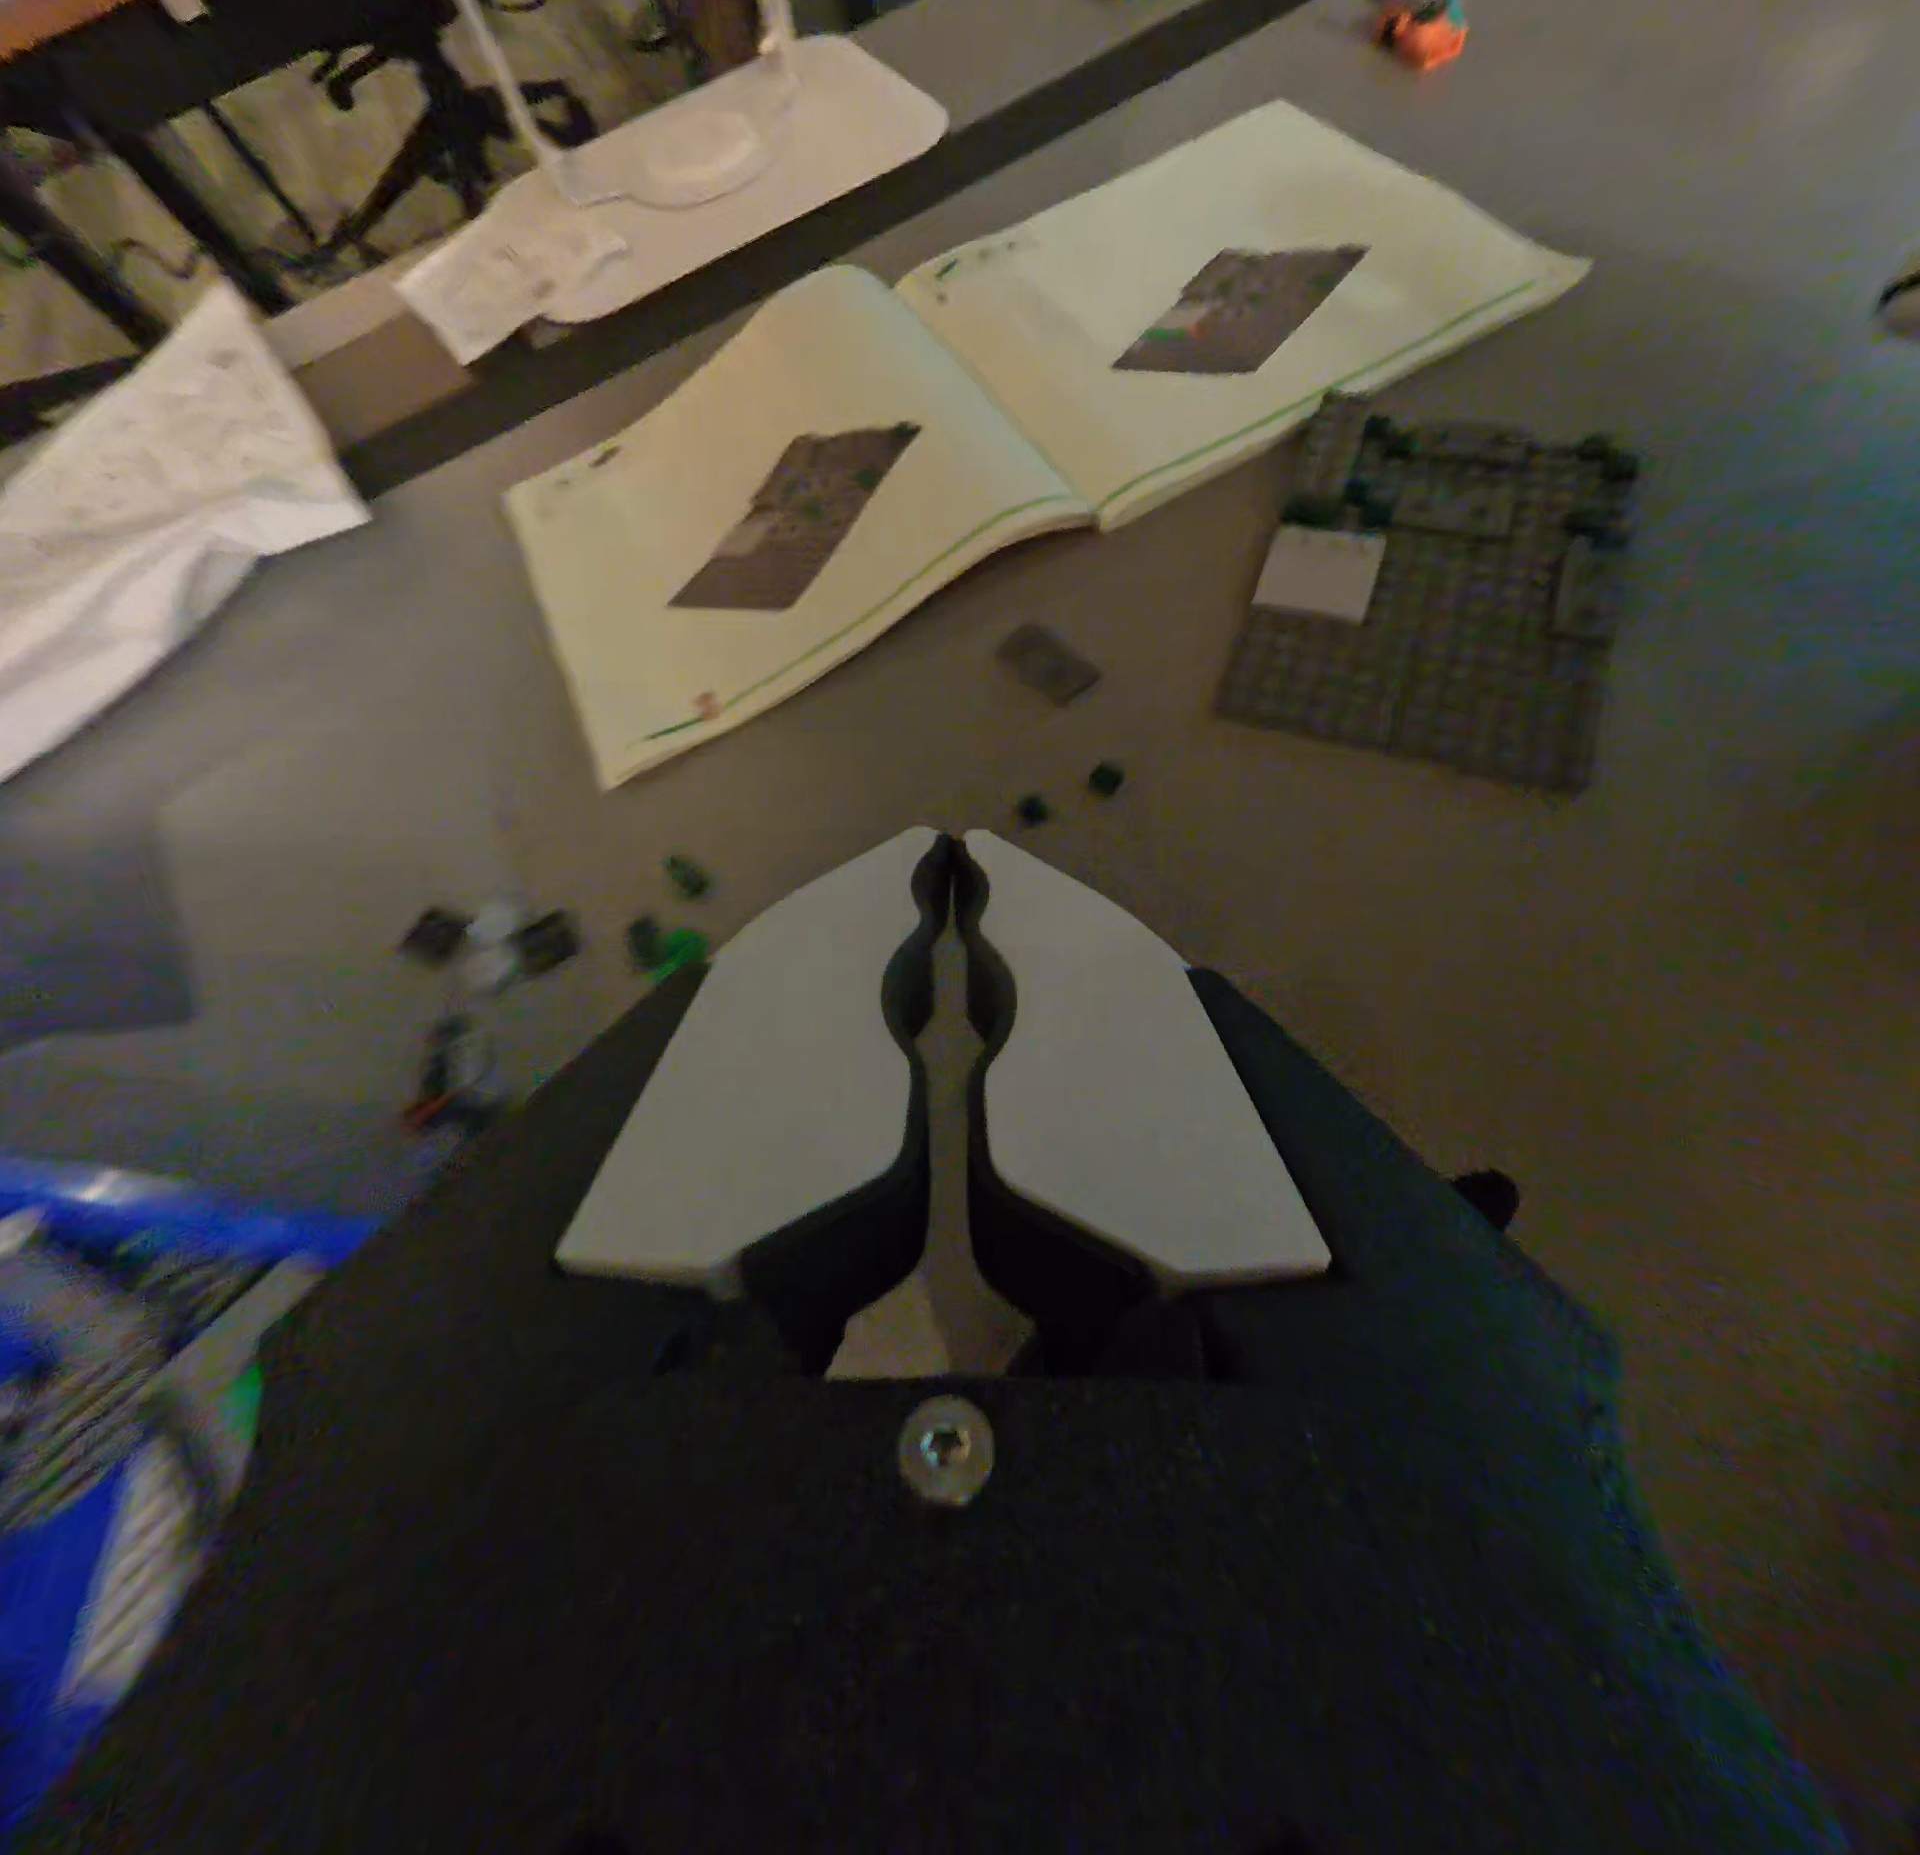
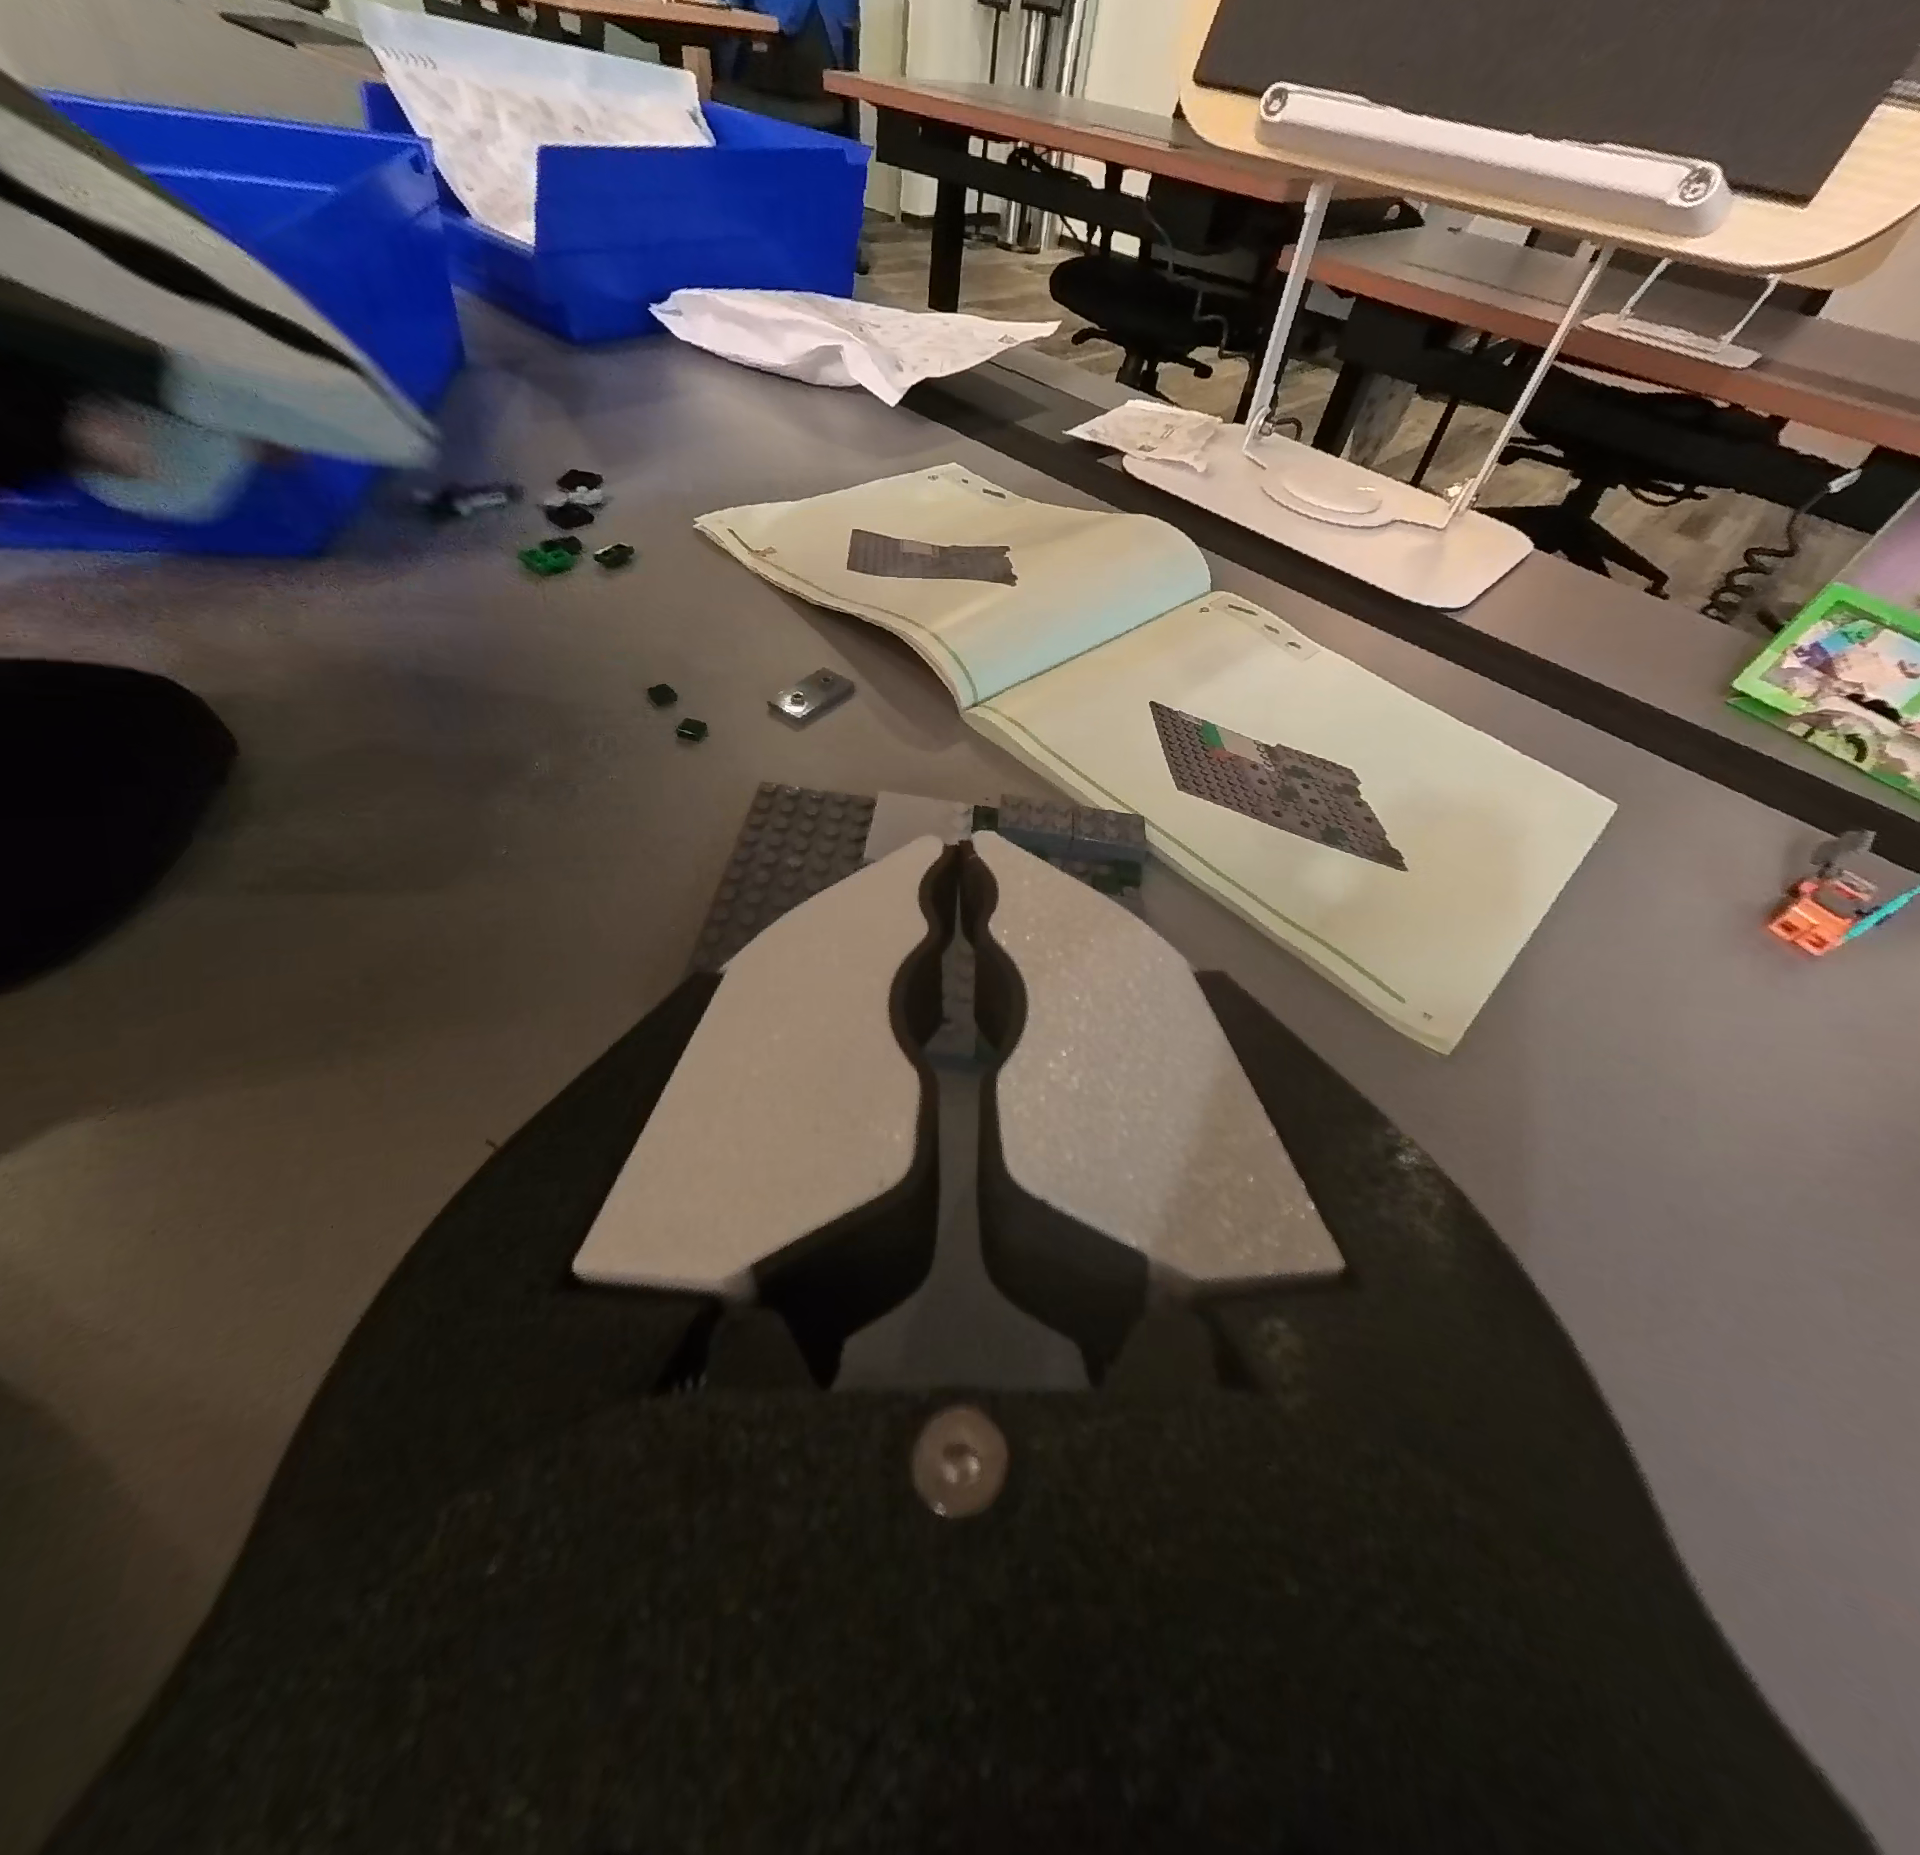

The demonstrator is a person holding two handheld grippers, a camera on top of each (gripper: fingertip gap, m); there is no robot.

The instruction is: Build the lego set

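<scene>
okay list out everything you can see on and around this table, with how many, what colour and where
Baseplate build: one, dark grey with a white tile, right of the booklet.
Instruction booklet: one, pale green, open, mid-table.
Flat grey piece: one, between booklet and baseplate.
Loose small bricks: several, black and green, scattered left of the booklet.
Blue bins: at least two, far left.
Crumpled bag: one, white, beside the bins.
Desk lamp: one, white, behind the booklet.
Set box: one, green, right edge.
Small orange model: one, near right.
Left hand-held gripper: shut, empty.
Right hand-held gripper: shut, over the baseplate.
</scene>
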